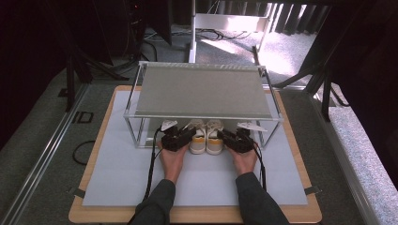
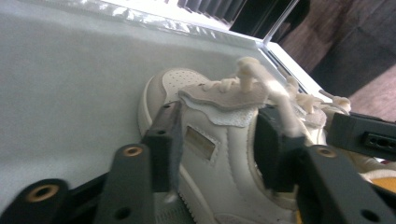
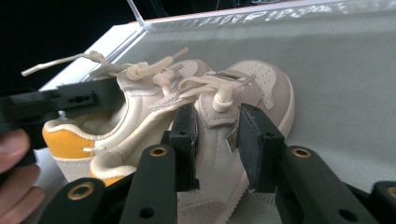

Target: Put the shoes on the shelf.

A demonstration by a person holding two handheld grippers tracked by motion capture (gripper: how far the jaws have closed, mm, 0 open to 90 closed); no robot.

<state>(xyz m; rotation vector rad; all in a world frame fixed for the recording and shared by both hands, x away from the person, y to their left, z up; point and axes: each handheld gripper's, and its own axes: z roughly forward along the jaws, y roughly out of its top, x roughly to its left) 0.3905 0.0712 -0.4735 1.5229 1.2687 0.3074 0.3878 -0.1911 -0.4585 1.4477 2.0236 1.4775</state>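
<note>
Your left gripper (image 2: 212,135) has its jaws set astride the outer wall and tongue of the left shoe (image 2: 205,140), one pad against the side panel by the small label, the other tucked inside the collar. The pads sit close to the leather, but you cannot tell for certain that they press on it. Your right gripper (image 3: 215,140) straddles the tongue and laced throat of the right shoe (image 3: 247,107), jaws narrow, both pads lying against the padded tongue in what looks like a light pinch.

Expect both shoes to be light and soft: the upper should give under the pads, and the tongue may fold rather than carry the shoe level. The smooth leather may slip, so a bite on the stiffer collar or heel counter would likely hold better than the tongue alone. Keep the loose, knotted laces out of the jaws.

The pair is small and cream-white, with perforated toe caps, pale grey suede overlays, cream laces and mustard-yellow heel patches. In the high view the shoes stand side by side, touching, toes pointing away from you, on the grey mat (image 1: 117,178) beneath the rack (image 1: 202,89), just inside its near edge.
</note>
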